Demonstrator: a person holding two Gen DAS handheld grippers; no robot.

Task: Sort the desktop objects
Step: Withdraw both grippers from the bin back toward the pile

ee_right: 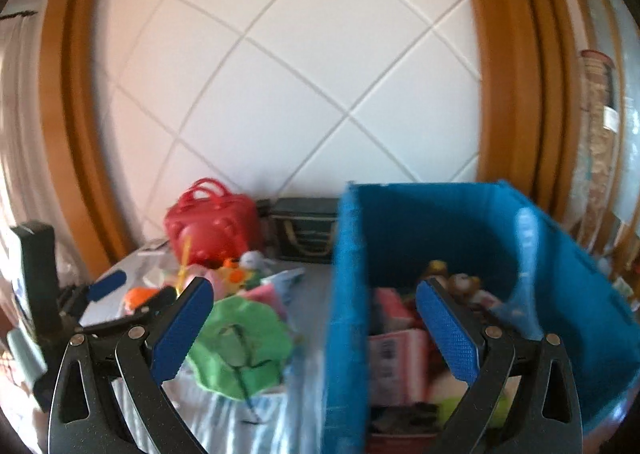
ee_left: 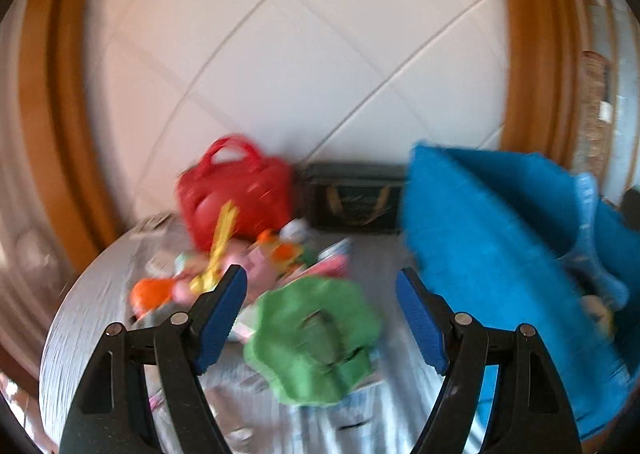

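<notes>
In the left wrist view, the left tool [ee_left: 321, 296] hangs above the desk [ee_left: 84, 310] with its blue-padded fingers [ee_left: 222, 318] spread wide and nothing between them. Just below and between them lies a green frilly object [ee_left: 316, 338], flat on the desk. Beyond it sits a blurred heap of small toys [ee_left: 240, 262] in orange, yellow and pink. A red handbag [ee_left: 236, 193] stands at the back against the wall, with a dark bag [ee_left: 354, 195] just beside it. A blue fabric bin [ee_left: 500, 254] fills the right side.

In the right wrist view, the right tool [ee_right: 314, 314] is also spread wide and holds nothing; its fingers straddle the near wall of the blue fabric bin [ee_right: 348, 294]. Inside the bin lie a pink box [ee_right: 396, 358] and other things too blurred to name. The green frilly object [ee_right: 240, 342] rests on the desk [ee_right: 224, 426] left of the bin, with the toys [ee_right: 224, 278], red handbag [ee_right: 212, 221] and dark bag [ee_right: 306, 230] behind it. The left tool [ee_right: 132, 290] shows at the left edge, over the toys.
</notes>
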